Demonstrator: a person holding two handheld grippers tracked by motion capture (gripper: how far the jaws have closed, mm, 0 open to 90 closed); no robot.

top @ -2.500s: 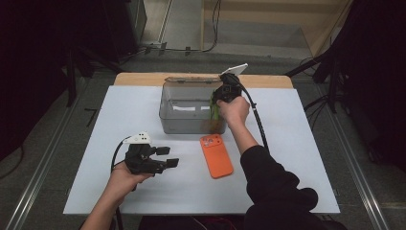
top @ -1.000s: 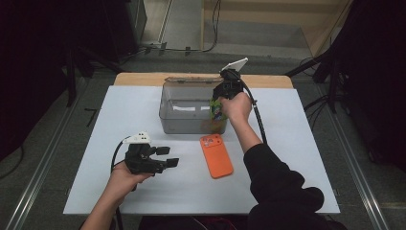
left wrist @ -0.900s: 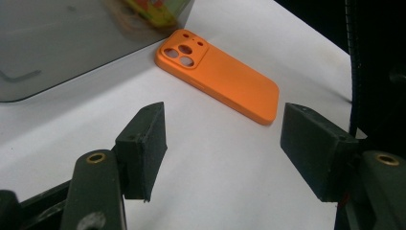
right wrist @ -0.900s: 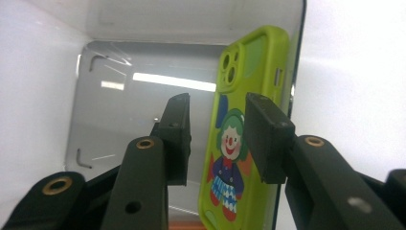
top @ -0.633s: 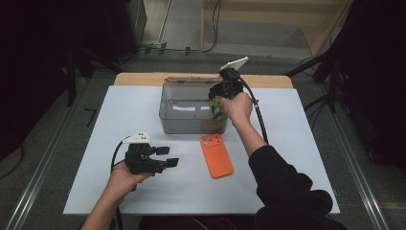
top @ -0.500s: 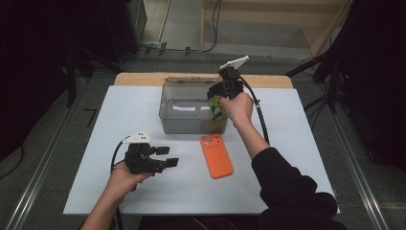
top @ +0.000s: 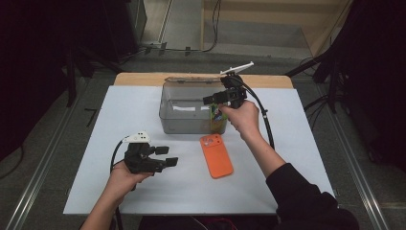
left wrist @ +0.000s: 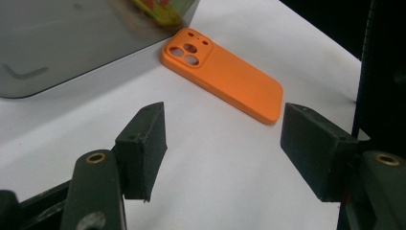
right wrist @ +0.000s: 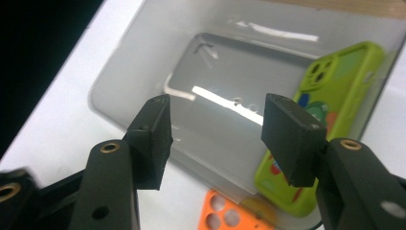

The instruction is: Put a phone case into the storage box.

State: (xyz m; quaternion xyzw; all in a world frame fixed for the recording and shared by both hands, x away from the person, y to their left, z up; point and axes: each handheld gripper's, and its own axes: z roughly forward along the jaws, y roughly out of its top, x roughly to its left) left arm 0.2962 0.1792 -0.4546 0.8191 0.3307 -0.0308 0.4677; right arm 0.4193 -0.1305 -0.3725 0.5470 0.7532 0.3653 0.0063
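Well, largest first: one clear grey plastic bin (top: pixel 184 112) stands at the far-middle of the white table (top: pixel 95 124), w/ one lime-green phone case (right wrist: pixel 330 120) leaning upright at its right end wall. Case looks light, thin, a bit flexible and smooth, probably slippery; I would pinch it across the long edges, not on the flat back. One flat orange phone case (top: pixel 217 155) lies just near of the bin, camera holes up, same handling. Two grippers: right gripper (top: pixel 215 99) over the bin, fingers have just been opening, apart, nothing between them. Left gripper (top: pixel 167 156) rests near-left, fingers apart and empty, approx. pointing to the orange case.
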